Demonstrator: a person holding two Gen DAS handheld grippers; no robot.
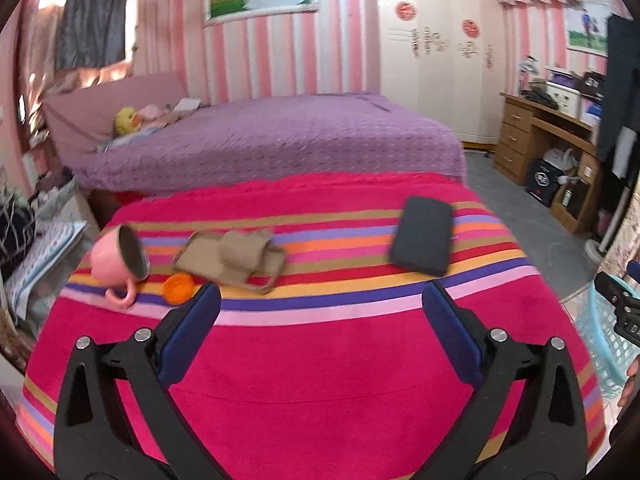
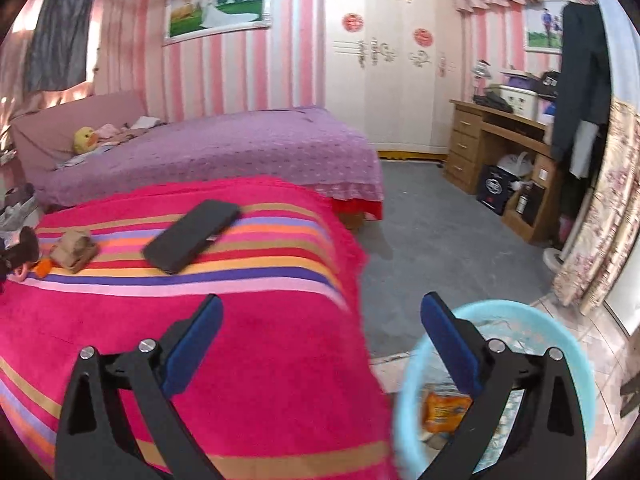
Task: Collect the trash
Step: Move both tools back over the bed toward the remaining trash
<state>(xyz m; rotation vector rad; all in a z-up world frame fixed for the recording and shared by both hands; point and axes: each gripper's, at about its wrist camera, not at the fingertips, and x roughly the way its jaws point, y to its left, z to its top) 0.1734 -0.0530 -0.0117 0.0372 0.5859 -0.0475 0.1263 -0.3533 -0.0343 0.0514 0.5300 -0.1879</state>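
A striped pink cloth [image 1: 320,360] covers the table. On it lie a tipped pink mug [image 1: 118,258], a small orange piece [image 1: 178,288], a crumpled brown paper bag [image 1: 232,260] and a black flat case [image 1: 422,240]. My left gripper [image 1: 322,300] is open and empty, hovering above the cloth just short of these. My right gripper [image 2: 322,312] is open and empty at the table's right edge, its right finger above a light blue basket [image 2: 408,392] that holds an orange wrapper [image 2: 444,404]. The case [image 2: 192,236] and bag [image 2: 74,250] show left in the right wrist view.
A purple bed [image 1: 272,140] stands behind the table. A wooden desk [image 2: 504,152] and white wardrobe [image 2: 392,60] are at the right. Grey floor [image 2: 440,248] lies between. Cluttered things [image 1: 36,232] sit at the table's left. A floral curtain [image 2: 600,216] hangs far right.
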